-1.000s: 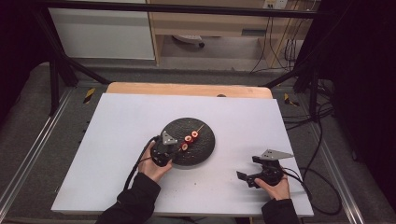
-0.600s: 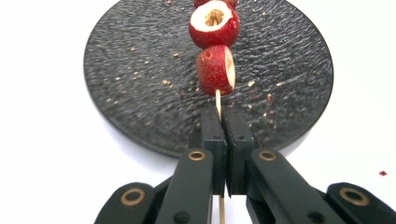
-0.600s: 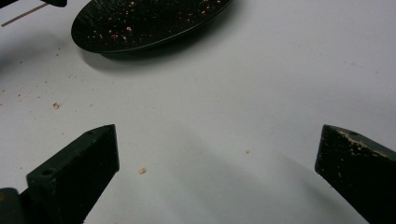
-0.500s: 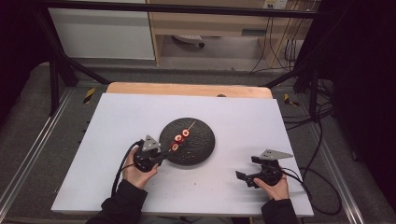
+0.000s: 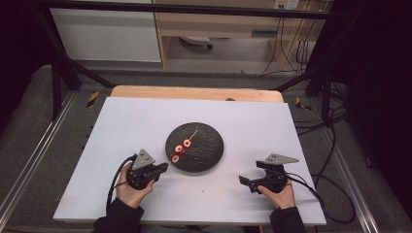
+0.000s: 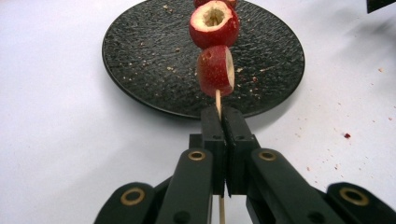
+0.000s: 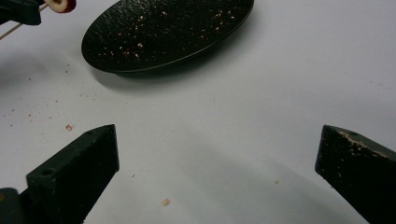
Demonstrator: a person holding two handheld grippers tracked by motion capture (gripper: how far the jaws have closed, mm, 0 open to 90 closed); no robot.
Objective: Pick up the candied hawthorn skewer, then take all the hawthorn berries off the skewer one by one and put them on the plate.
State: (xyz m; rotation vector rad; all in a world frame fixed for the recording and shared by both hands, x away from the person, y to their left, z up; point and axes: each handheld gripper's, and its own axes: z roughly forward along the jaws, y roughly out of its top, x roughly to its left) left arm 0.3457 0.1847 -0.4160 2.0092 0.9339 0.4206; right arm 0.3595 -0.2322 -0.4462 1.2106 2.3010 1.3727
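Skewer [image 6: 218, 99] end hidden between fingers [image 6: 212, 135]

Bare table [image 5: 301, 141] around black plate [image 5: 206, 148]

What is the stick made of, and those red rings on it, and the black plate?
The skewer looks like pale wood or bamboo: thin, straight and matt. The red rings look like cored fruit, perhaps hawthorn: shiny red skin, cream flesh, a hollow middle. The plate seems to be ceramic or stone with a rough, pebbled matt black finish; I can't tell which.
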